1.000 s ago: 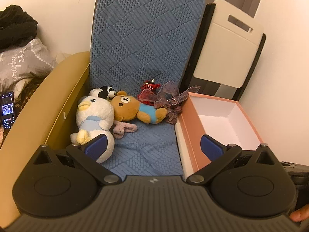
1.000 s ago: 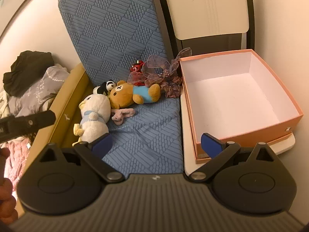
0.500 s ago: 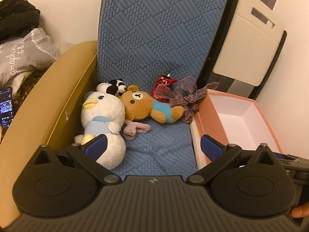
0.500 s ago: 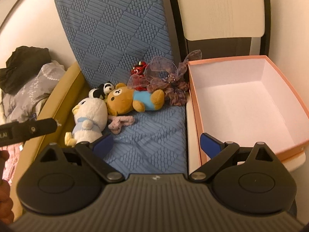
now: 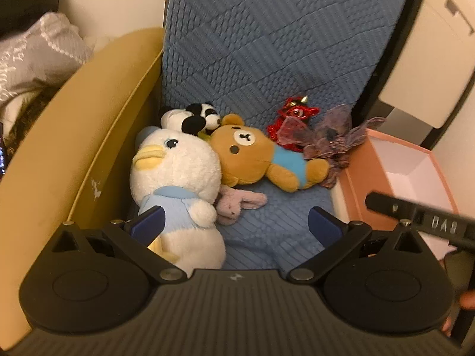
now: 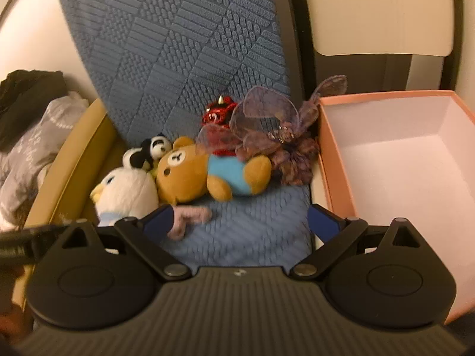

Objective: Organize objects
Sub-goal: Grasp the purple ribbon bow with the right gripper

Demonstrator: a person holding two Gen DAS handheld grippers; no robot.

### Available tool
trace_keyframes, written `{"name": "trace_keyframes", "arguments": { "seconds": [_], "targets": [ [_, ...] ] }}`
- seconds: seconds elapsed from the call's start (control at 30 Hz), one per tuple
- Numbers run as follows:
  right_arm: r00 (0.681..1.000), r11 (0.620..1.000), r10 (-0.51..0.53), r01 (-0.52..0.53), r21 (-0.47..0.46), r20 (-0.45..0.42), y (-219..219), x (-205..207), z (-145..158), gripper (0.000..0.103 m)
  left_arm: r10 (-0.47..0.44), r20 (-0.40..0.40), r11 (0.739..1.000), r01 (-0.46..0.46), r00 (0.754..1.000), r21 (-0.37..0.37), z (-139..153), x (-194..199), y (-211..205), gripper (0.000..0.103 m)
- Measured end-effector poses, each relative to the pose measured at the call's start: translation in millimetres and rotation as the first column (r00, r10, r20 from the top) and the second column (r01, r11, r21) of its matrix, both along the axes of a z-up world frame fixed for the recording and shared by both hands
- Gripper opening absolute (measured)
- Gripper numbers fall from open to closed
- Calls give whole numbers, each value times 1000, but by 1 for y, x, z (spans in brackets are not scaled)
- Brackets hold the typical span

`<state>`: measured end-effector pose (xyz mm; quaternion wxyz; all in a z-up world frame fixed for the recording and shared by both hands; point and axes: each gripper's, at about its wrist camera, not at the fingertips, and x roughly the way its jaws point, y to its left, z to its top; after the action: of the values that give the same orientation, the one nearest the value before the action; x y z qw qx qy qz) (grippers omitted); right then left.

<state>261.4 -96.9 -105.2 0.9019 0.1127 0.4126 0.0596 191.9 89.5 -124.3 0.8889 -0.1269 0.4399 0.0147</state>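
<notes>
Several soft toys lie on a blue quilted chair seat (image 5: 276, 231): a white duck plush (image 5: 178, 184), a brown bear in a blue shirt (image 5: 261, 160), a small panda (image 5: 199, 117), a small pink bunny (image 5: 237, 203), a red mask charm (image 5: 294, 118) and a purple ribbon bow (image 5: 335, 142). An empty pink box (image 6: 397, 160) stands right of the seat. My left gripper (image 5: 234, 225) is open, its left finger against the duck. My right gripper (image 6: 240, 222) is open just before the bunny (image 6: 190, 215) and bear (image 6: 207, 172).
A tan padded armrest (image 5: 65, 154) borders the seat on the left, with grey and black clothes (image 5: 32, 47) beyond it. A cream folded chair (image 6: 380, 12) leans on the wall behind the box. The right gripper's bar (image 5: 421, 219) crosses the left wrist view.
Both grippers have moved forward and down toward the toys, which now look larger. The left gripper's finger has come up against the duck; both stay open.
</notes>
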Motion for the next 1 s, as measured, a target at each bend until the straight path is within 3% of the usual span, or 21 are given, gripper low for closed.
{"name": "trace_keyframes", "arguments": {
  "seconds": [0.1,0.33,0.5,0.73,0.9,0.97,1.0],
  "targets": [
    [1000,1000,-11,11,2,-5,4,25,-14,98,3,-32,1000,-3,999,2,-19,19,7,103],
    [999,999,-36,36,12,-16,7,84,-49,76,26,-108,998,-19,994,62,-61,50,18,103],
    [998,998,-60,60,-6,-15,7,118,-74,71,41,-179,994,-22,983,109,-91,62,22,102],
    [995,995,-88,90,47,-34,-2,143,-97,65,60,-230,990,-28,971,138,-115,68,28,102],
    [992,989,-108,113,93,-62,-10,154,-107,42,82,-240,986,-43,967,161,-124,68,33,96],
    [991,987,-115,122,103,-72,-15,155,-107,24,82,-232,985,-43,969,169,-123,66,33,93],
    [991,987,-117,124,103,-71,-17,154,-105,23,88,-226,985,-52,970,163,-122,65,34,91]
  ]
}}
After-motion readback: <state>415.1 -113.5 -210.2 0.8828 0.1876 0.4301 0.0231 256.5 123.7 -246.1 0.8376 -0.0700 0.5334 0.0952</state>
